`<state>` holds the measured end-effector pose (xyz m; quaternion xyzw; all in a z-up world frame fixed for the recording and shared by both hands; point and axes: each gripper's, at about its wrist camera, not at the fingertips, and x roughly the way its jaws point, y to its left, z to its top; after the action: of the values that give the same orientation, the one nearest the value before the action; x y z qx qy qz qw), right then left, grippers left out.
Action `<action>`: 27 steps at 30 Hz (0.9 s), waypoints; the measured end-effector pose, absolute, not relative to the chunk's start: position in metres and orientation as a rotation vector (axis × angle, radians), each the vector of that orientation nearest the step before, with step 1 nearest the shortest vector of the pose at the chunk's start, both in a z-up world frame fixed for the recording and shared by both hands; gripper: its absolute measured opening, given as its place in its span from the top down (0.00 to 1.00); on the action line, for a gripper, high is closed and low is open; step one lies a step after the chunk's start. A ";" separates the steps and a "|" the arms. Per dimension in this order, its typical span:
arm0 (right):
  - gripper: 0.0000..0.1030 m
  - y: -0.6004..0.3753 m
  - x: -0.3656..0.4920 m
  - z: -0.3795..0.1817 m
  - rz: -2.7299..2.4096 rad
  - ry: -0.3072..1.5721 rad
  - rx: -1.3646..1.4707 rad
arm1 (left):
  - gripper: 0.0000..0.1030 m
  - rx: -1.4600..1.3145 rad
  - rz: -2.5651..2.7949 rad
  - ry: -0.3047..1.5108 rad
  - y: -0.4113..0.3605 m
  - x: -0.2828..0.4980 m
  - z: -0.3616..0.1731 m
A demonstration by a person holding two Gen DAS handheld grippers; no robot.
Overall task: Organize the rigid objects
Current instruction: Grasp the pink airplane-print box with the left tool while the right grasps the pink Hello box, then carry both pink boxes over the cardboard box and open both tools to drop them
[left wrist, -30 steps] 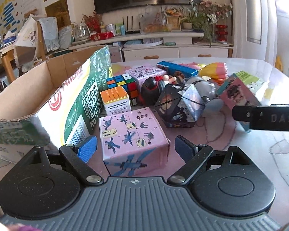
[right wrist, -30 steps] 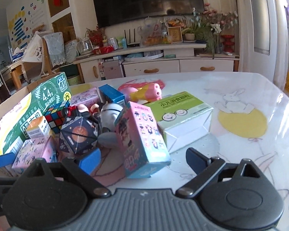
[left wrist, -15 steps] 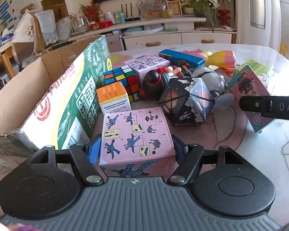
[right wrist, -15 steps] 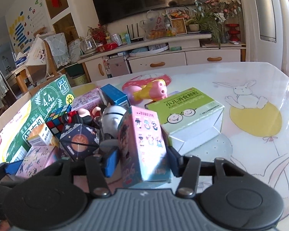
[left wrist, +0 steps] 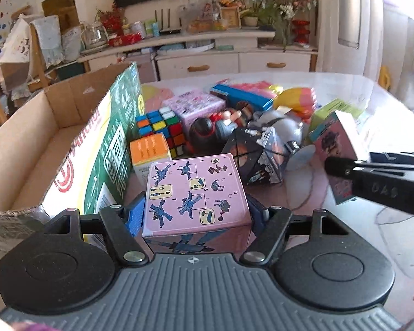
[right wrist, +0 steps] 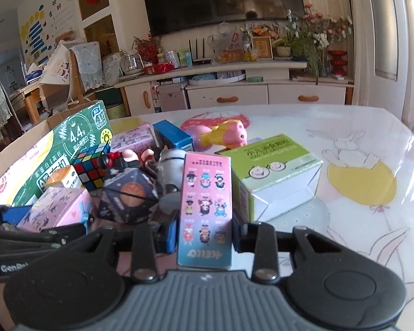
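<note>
My left gripper (left wrist: 194,215) is shut on a pink cube box with blue plane drawings (left wrist: 194,190), held a little above the table beside the open cardboard box (left wrist: 41,138). My right gripper (right wrist: 204,235) is shut on a tall pink and blue box with cartoon figures (right wrist: 205,207), held upright and lifted. That box also shows at the right of the left wrist view (left wrist: 336,143), and the pink cube box shows at the left of the right wrist view (right wrist: 55,209).
A pile lies on the table: a Rubik's cube (left wrist: 162,127), an orange-topped small box (left wrist: 149,151), a dark faceted planet toy (left wrist: 259,154), a green and white box (right wrist: 276,176), a blue box (right wrist: 171,135), a pink pig toy (right wrist: 223,135) and a pale pink box (left wrist: 193,104).
Both grippers went from open to shut on their boxes. The left one moved around the pink cube box and raised it. The right one closed on the tall box and stood it upright.
</note>
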<state>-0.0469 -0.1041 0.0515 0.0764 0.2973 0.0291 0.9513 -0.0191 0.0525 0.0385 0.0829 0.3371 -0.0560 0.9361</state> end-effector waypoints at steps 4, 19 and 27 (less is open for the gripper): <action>0.66 -0.100 -0.052 0.058 0.034 0.581 0.141 | 0.13 0.145 -0.159 0.658 0.056 -0.024 0.052; 0.66 -0.047 -0.051 0.112 0.075 0.496 0.155 | 0.13 0.032 -0.160 0.534 0.117 -0.018 0.116; 0.66 0.017 -0.023 0.147 0.239 0.448 0.237 | 0.13 -0.073 0.032 0.599 0.183 0.015 0.124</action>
<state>-0.0227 0.0168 0.1469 0.1171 0.2210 0.1182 0.9610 0.0152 0.1830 0.1237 -0.0361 0.2951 0.0156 0.9547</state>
